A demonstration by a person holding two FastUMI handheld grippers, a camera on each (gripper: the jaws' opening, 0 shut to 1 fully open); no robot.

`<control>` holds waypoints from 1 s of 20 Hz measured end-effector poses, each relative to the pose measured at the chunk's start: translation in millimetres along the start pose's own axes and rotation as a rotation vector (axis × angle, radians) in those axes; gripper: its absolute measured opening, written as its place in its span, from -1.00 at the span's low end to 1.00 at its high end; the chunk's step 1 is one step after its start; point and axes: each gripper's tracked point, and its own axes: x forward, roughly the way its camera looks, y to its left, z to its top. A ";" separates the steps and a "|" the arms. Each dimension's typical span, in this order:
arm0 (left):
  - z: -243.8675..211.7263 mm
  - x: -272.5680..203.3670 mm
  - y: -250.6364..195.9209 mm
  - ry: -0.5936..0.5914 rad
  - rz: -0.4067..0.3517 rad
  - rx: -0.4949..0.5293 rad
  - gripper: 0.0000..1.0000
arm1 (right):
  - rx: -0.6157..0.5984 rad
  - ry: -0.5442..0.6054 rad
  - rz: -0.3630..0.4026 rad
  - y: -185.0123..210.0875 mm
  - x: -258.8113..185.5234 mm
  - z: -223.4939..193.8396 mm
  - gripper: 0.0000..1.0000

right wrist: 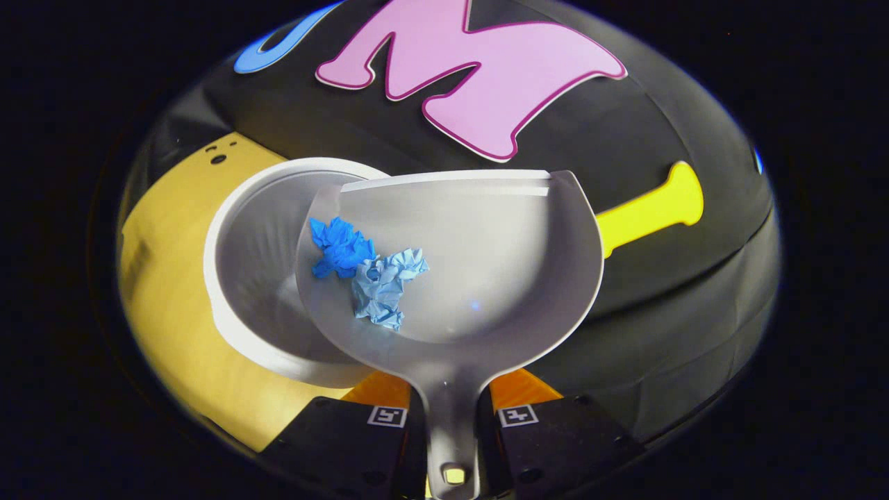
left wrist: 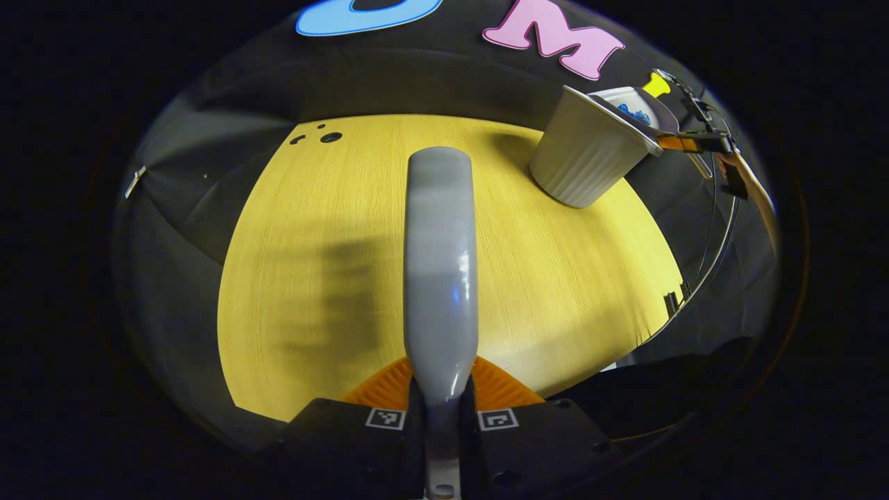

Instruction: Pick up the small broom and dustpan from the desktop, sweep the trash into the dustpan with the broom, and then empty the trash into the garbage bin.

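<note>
the right hand-held gripper (right wrist: 451, 417) squeezed the thin handle of the light, stiff dustpan (right wrist: 479, 278), held over the garbage bin (right wrist: 236, 278). two soft paper balls (right wrist: 368, 267) lay inside. the left hand-held gripper (left wrist: 442, 410) squeezed the broom (left wrist: 441, 264).

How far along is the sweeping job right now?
Sweeping looks done: two crumpled paper balls sit in the dustpan, gripped by the right gripper over the garbage bin. The left gripper grips the broom. Left: tipping the trash in.
</note>
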 end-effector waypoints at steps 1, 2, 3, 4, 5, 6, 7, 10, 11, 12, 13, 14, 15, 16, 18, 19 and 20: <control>0.8 0.5 0.4 0.004 -0.006 -0.002 -0.53 | -0.026 -0.019 -0.035 -4.7 0.6 1.1 -0.35; 0.8 0.7 2.1 0.006 -0.008 -0.001 -0.53 | -0.060 -0.039 -0.077 -10.7 2.3 2.8 -0.35; 1.9 0.1 3.2 0.005 -0.006 0.001 -0.53 | -0.091 -0.050 -0.109 -14.9 2.7 3.4 -0.35; 1.9 0.6 1.6 0.006 -0.006 -0.002 -0.53 | -0.122 -0.057 -0.137 -17.5 3.5 4.3 -0.34; 2.1 0.7 1.6 0.007 -0.010 -0.009 -0.53 | -0.153 -0.067 -0.161 -19.0 4.7 5.0 -0.34; 1.8 1.1 2.4 0.010 -0.013 -0.017 -0.53 | -0.193 -0.075 -0.187 -22.0 4.9 6.4 -0.34; 1.9 0.9 3.3 0.012 -0.013 -0.026 -0.53 | -0.236 -0.093 -0.219 -23.7 4.4 10.2 -0.34; 0.6 2.1 3.8 0.021 -0.014 -0.041 -0.53 | -0.347 -0.170 -0.306 -27.9 -1.1 21.6 -0.34; 0.5 2.6 3.8 0.025 -0.018 -0.044 -0.53 | -0.373 -0.190 -0.324 -30.1 -2.9 21.1 -0.34; 1.2 3.8 5.0 0.026 -0.020 -0.050 -0.53 | -0.397 -0.198 -0.338 -32.9 -2.9 21.7 -0.34; 1.1 4.2 5.6 0.028 -0.021 -0.056 -0.53 | -0.422 -0.198 -0.354 -37.1 -5.8 22.3 -0.34; 0.5 4.8 6.3 0.028 -0.022 -0.062 -0.53 | -0.450 -0.201 -0.371 -38.7 -6.0 21.9 -0.34; 0.0 5.3 5.7 0.029 -0.022 -0.067 -0.53 | -0.483 -0.203 -0.394 -41.1 -6.0 20.7 -0.34; -0.6 6.3 5.3 0.029 -0.023 -0.073 -0.53 | -0.516 -0.211 -0.418 -42.8 -3.5 22.2 -0.34; -3.3 8.4 3.9 0.031 -0.043 -0.098 -0.53 | -0.570 -0.235 -0.461 -45.7 -4.5 25.8 -0.34; -5.6 8.1 1.8 0.035 -0.063 -0.124 -0.53 | -0.578 -0.248 -0.472 -45.4 -6.0 26.6 -0.34; -9.2 7.6 -2.1 0.036 -0.077 -0.146 -0.53 | -0.578 -0.254 -0.474 -43.6 -7.7 25.9 -0.34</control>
